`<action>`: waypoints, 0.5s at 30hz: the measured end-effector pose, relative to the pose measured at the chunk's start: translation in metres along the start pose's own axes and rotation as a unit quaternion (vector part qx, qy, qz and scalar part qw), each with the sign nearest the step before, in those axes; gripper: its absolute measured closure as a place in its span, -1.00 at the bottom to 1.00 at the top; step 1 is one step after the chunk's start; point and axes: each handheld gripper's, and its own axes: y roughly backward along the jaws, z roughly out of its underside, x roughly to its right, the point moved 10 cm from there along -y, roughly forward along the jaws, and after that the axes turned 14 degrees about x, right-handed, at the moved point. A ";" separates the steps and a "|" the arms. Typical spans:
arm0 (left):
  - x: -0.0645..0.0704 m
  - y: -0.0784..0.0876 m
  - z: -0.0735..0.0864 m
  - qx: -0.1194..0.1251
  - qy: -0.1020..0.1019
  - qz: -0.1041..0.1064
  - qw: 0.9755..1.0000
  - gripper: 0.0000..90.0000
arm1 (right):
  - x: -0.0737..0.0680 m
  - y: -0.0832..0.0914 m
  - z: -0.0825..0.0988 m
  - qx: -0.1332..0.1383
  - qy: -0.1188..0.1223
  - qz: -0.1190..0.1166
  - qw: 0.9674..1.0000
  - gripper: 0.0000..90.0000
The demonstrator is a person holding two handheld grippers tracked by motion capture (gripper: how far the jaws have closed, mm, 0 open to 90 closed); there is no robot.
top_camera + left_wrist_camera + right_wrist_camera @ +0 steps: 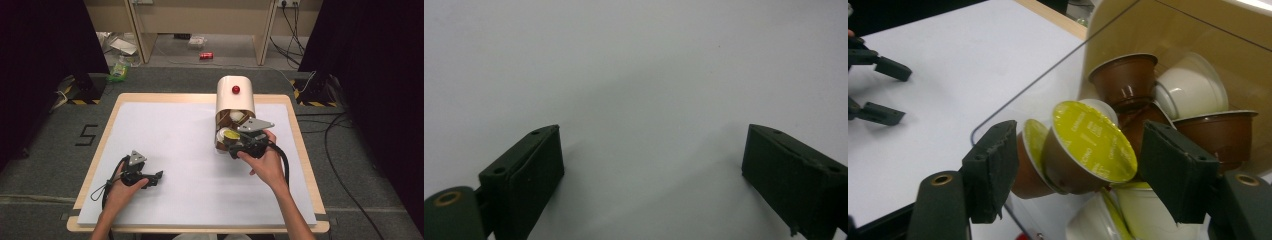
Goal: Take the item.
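The right claw (1075,167) brackets a yellow-lidded capsule (1088,147) at the dispenser (235,97) mouth near the counter's (165,145) far edge, pads not pressing; the left claw (651,165) rests apart near the front-left corner.

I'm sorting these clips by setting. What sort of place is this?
Probably a lab or recording room rather than a home: a bare white-topped table walled by black curtains, loose cables and hazard-striped stand feet on grey carpet, and a staged coffee-capsule dispenser.
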 end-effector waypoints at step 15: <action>0.000 0.000 0.000 -0.001 -0.001 0.000 1.000 -0.80 | 0.007 -0.012 0.006 -0.011 -0.024 0.011 1.000 -0.14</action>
